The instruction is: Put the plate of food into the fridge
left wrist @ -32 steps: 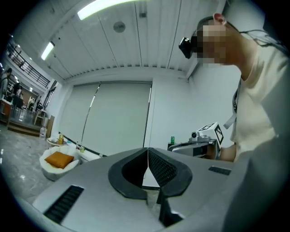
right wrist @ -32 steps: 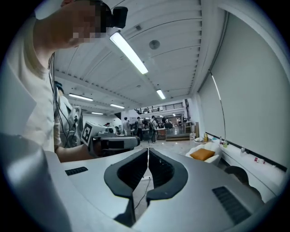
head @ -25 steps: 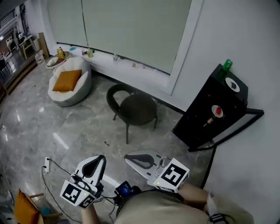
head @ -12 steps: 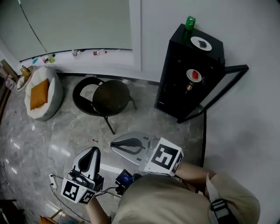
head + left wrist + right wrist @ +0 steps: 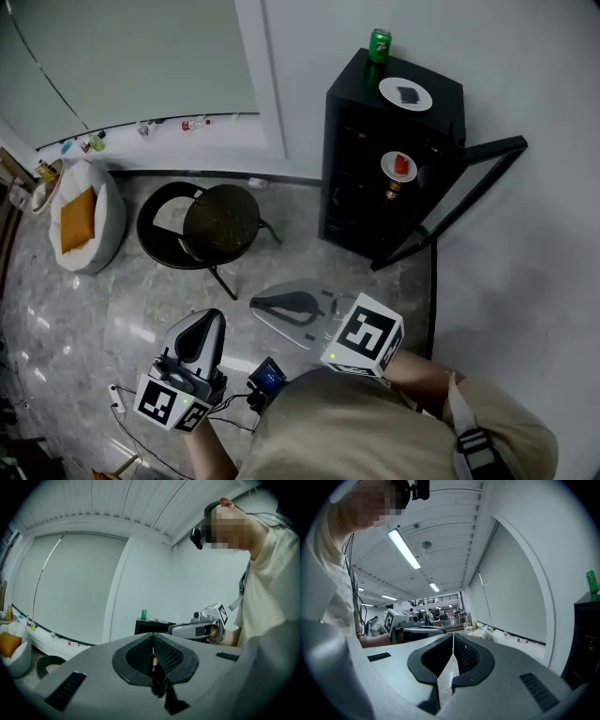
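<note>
In the head view, a black, box-shaped fridge point(image 5: 352, 103) stands against the white wall with its dark-framed door point(image 5: 497, 148) swung wide to the right. A round white plate point(image 5: 405, 94) bearing a dark piece of food lies on the fridge's flat top, beside an upright green can point(image 5: 380, 44). A second white plate point(image 5: 399, 166) with a red piece sits on a shelf inside the open front. Both plates are well apart from the grippers, which are held low near the person's beige shirt. The left gripper point(image 5: 210, 321) points up the picture and the right gripper point(image 5: 258, 302) points leftward, with glossy grey marbled floor point(image 5: 141, 300) between them and the fridge. A dark round stool point(image 5: 220, 222) and a soft white beanbag seat point(image 5: 98, 234) with an orange cushion stand to the left. In the left gripper view, the black ribbed pads meet along a thin seam, the jaws pressed together on nothing. The fridge and can show small and far beyond the tips, and the right gripper reaches in from the right. In the right gripper view, the jaws likewise lie closed flat against each other and hold nothing. The can and a strip of the fridge sit at the far right edge, well off the line of the jaws.
</note>
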